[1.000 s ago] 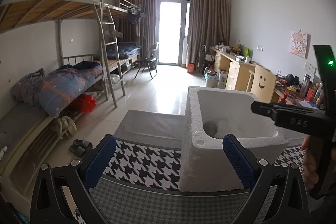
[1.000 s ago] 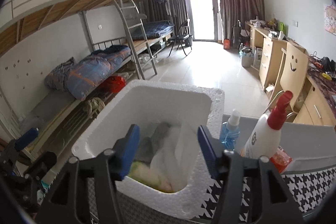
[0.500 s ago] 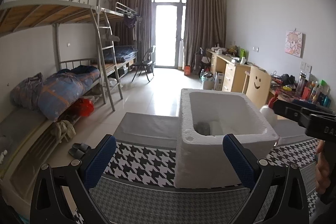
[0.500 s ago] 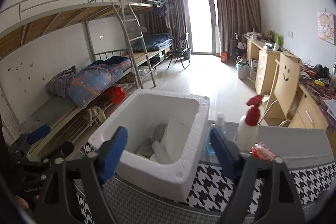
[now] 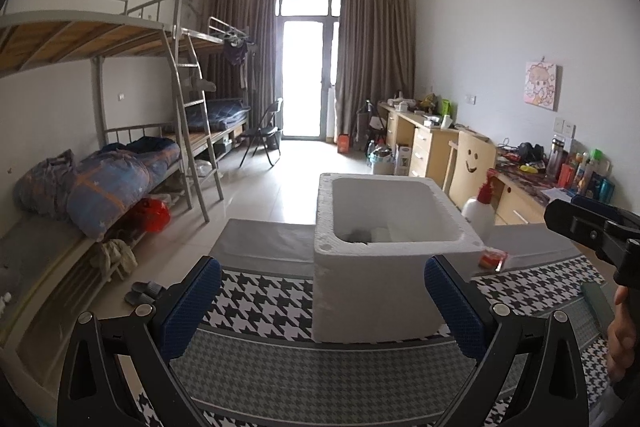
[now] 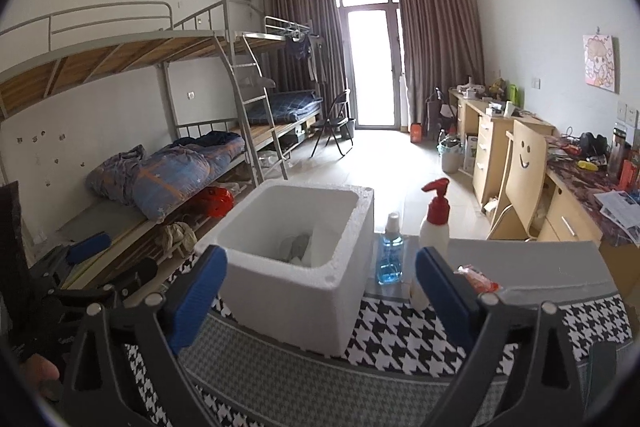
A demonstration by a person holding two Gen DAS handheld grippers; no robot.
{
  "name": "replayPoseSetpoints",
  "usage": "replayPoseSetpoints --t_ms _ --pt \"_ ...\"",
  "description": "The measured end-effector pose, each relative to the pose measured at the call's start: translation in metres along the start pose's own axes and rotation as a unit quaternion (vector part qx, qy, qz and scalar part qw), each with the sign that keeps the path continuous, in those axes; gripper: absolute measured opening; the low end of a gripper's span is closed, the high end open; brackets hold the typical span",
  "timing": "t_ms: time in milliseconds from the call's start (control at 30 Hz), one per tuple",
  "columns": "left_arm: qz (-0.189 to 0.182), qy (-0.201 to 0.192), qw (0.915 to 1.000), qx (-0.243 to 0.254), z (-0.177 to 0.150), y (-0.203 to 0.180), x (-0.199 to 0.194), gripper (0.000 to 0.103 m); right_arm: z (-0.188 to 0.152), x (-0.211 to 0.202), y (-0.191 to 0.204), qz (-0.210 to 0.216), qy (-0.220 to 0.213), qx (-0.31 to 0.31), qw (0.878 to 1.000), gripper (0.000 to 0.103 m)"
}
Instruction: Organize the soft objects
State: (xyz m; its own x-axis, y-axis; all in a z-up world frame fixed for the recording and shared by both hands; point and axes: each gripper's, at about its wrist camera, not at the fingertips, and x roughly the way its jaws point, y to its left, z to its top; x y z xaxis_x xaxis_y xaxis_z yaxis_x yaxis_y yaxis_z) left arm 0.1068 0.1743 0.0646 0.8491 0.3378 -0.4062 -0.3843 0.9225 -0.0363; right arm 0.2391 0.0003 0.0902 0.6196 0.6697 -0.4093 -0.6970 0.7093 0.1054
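Note:
A white foam box (image 5: 384,255) (image 6: 304,267) stands on the table's houndstooth cloth (image 5: 264,303). Grey and white soft items (image 6: 298,247) lie at its bottom, and the box wall hides most of them. My left gripper (image 5: 322,307) is open and sits in front of the box, apart from it, with nothing held. My right gripper (image 6: 320,293) is also back from the box. Its jaws are opening, wide apart, and nothing is between the pads.
Beside the box on the right stand a blue spray bottle (image 6: 390,255) and a white bottle with a red pump (image 6: 436,223). A red packet (image 6: 478,279) lies near them. Bunk beds (image 6: 168,167) line the left wall, desks (image 6: 500,147) the right.
Both grippers have drawn back from the foam box, which now looks smaller and farther. The right jaws, earlier narrower above the box's soft contents, have spread wide.

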Motion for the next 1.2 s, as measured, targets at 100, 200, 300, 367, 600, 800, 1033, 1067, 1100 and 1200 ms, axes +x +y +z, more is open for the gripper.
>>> replayPoseSetpoints --t_ms 100,200,300,367,600,800,1033,1067,1100,1200 --pt "-0.003 -0.007 1.0000 0.002 -0.004 -0.001 -0.010 0.102 -0.006 -0.013 -0.001 -0.001 -0.009 0.000 1.000 0.097" --pt "-0.005 -0.014 0.9999 0.006 -0.005 -0.004 -0.019 0.102 -0.014 -0.025 0.000 -0.002 -0.018 -0.002 1.000 0.097" --pt "-0.002 -0.027 0.9996 0.006 -0.008 -0.006 -0.030 0.102 -0.021 -0.035 0.002 -0.003 -0.028 -0.003 1.000 0.097" --pt "0.000 -0.033 0.9994 0.008 -0.010 -0.007 -0.034 0.102 -0.026 -0.041 0.002 -0.002 -0.034 -0.001 0.999 0.097" --pt "-0.004 -0.050 0.9987 0.009 -0.018 -0.011 -0.045 0.102 -0.041 -0.057 -0.001 -0.010 -0.055 0.008 0.998 0.102" --pt "0.003 -0.061 0.9981 0.005 -0.027 -0.014 -0.051 0.102 -0.053 -0.070 -0.001 -0.011 -0.071 0.005 0.997 0.102" --pt "0.002 -0.073 0.9972 0.016 -0.037 -0.022 -0.057 0.102 -0.069 -0.078 0.003 -0.019 -0.086 0.002 0.996 0.102" --pt "0.003 -0.075 0.9971 0.017 -0.037 -0.022 -0.059 0.102 -0.071 -0.079 0.003 -0.018 -0.090 0.004 0.996 0.102" --pt "0.003 -0.078 0.9968 0.016 -0.039 -0.023 -0.061 0.102 -0.075 -0.082 0.004 -0.018 -0.092 0.005 0.996 0.102" --pt "-0.003 -0.085 0.9963 0.016 -0.042 -0.024 -0.065 0.102 -0.081 -0.084 0.006 -0.024 -0.098 0.001 0.995 0.102"
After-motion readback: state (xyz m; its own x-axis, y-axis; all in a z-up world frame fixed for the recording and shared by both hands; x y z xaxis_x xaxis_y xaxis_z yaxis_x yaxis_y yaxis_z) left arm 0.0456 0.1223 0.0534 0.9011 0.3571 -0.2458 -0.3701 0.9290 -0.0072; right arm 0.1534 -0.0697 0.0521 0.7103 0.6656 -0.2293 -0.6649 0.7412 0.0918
